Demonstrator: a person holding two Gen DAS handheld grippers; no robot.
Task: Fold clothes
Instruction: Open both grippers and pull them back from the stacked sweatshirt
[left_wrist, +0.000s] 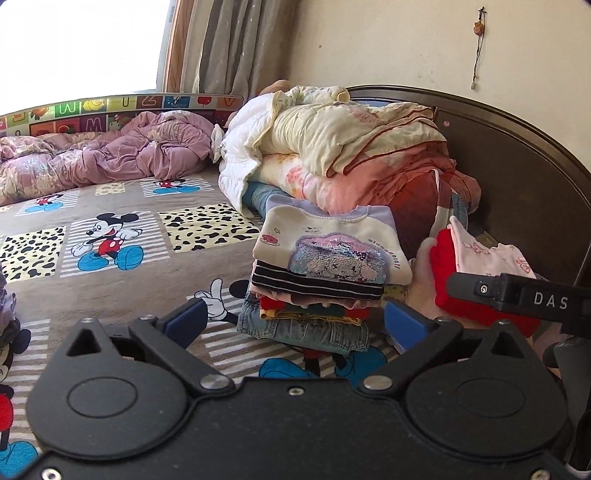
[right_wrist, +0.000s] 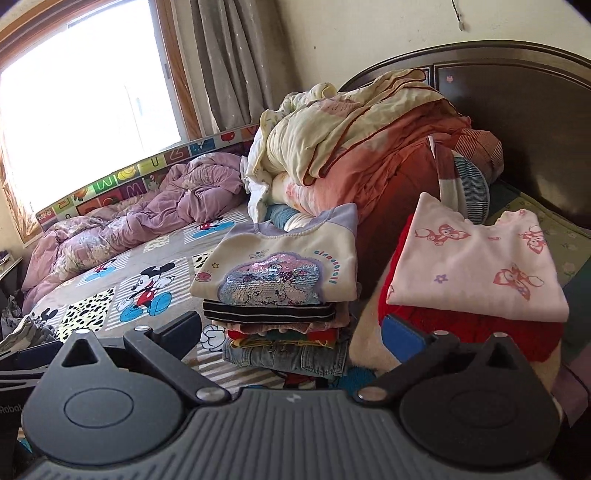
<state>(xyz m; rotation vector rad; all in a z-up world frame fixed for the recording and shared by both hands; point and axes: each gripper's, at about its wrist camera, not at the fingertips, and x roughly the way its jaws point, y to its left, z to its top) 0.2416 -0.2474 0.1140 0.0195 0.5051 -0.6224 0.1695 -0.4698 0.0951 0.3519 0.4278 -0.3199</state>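
Sequinned sweatshirt (right_wrist: 275, 273) tops squared stack; denim (right_wrist: 288, 356) beneath.

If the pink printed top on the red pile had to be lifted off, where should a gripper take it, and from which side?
Probably the near folded edge of the pink top, approached from the camera's side. It lies flat on the red sweater and that edge overhangs slightly, so one finger could slip beneath. The bedding heap crowds the far side. The right gripper is open and empty, already facing that way.
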